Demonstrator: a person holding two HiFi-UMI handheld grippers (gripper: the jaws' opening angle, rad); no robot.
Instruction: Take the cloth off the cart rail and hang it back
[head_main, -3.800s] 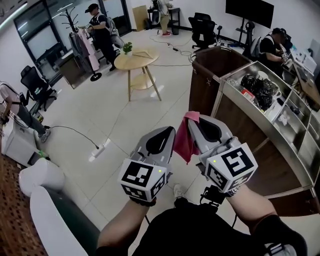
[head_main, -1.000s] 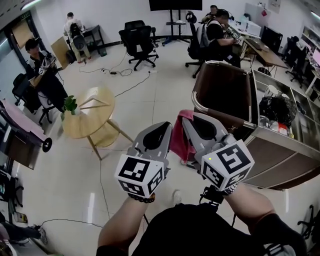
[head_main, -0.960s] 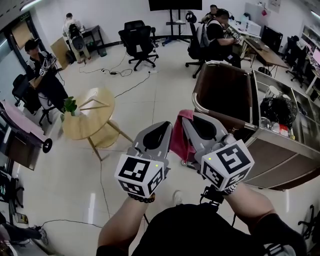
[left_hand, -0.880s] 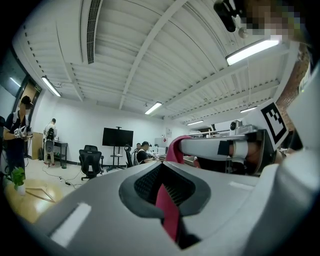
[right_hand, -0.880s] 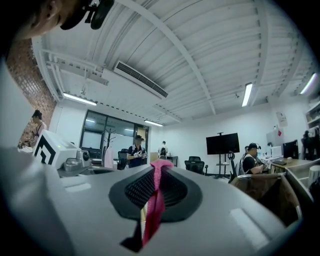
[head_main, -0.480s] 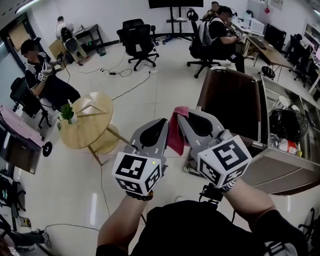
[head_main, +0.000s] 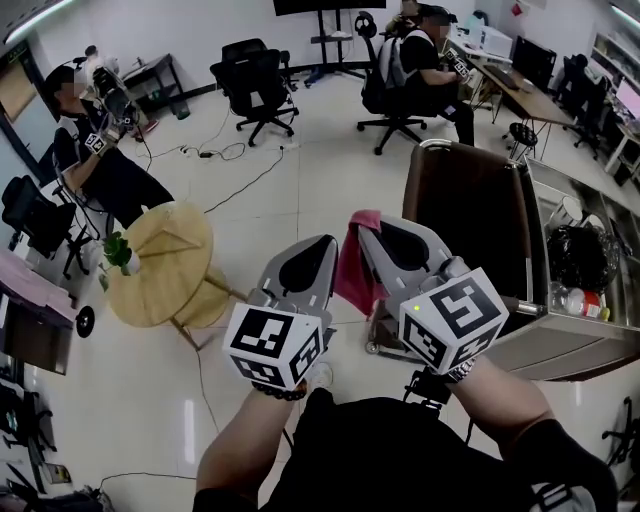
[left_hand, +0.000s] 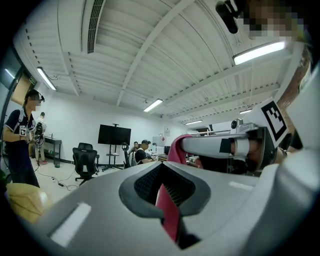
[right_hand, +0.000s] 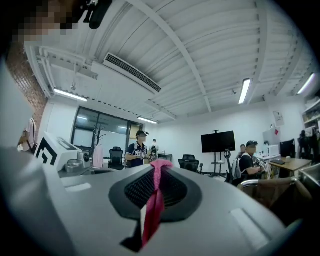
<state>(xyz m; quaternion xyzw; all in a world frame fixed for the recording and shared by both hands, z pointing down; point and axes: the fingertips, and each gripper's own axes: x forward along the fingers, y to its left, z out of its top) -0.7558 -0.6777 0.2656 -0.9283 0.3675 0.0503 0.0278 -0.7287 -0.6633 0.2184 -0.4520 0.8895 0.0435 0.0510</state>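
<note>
- Both claws stay clamped on the pink cloth (head_main: 352, 265). The left claw (head_main: 328, 242) and right claw (head_main: 363, 228) sit side by side out in front of the person, with the cloth bunched between them and hanging a bit below.
- Each gripper view backs that up. There's a strip of pink pinched tight in the closed jaws on the left (left_hand: 167, 210) and the same on the right (right_hand: 152, 205). No slack, nothing slipping as far as I can see.
- What's changed over the last second is mostly the room around the claws. The round wooden table (head_main: 160, 262) has slid out to the left, and the cart (head_main: 465, 215) now fills more of the right side, with its brown bag end facing us.
- The chrome cart rail (head_main: 455, 146) sits closer to the claws than it did a second ago, but the cloth is clearly apart from it, held in mid-air over the floor.
- My read is that the take-off half is done and this is the carry back toward the cart.
- Still to do is getting the cloth up over the rail and draping it so it hangs on both sides before either claw lets go.
</note>
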